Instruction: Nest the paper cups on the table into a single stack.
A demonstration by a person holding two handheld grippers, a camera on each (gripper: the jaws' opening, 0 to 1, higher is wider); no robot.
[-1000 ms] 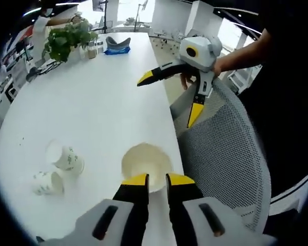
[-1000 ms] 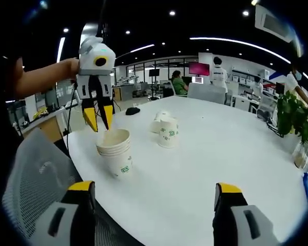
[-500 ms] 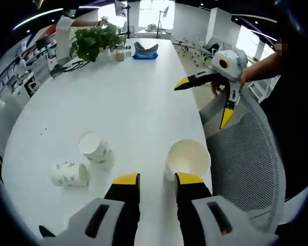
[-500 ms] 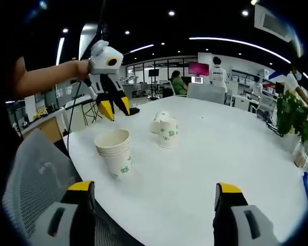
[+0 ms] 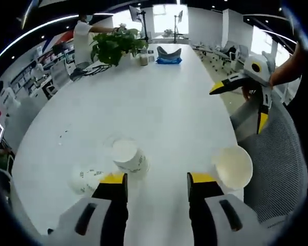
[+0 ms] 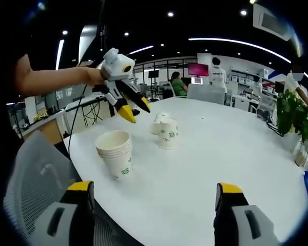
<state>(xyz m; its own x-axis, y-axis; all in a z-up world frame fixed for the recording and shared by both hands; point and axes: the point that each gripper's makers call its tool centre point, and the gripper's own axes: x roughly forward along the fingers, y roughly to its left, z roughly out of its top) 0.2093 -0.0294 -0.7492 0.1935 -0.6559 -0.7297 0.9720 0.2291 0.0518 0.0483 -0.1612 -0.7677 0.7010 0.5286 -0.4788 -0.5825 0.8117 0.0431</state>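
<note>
Hovering left gripper (image 5: 156, 178), right gripper (image 6: 154, 195): fingers spread, both empty.

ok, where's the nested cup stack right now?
In the right gripper view the nested cup stack stands upright near the table edge by the mesh chair, left of the two loose cups; the left gripper hovers above it, open.

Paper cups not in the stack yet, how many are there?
2. One upright cup stands near the middle of the table; one tipped cup lies beside it. The stack stands apart, near the edge.
</note>
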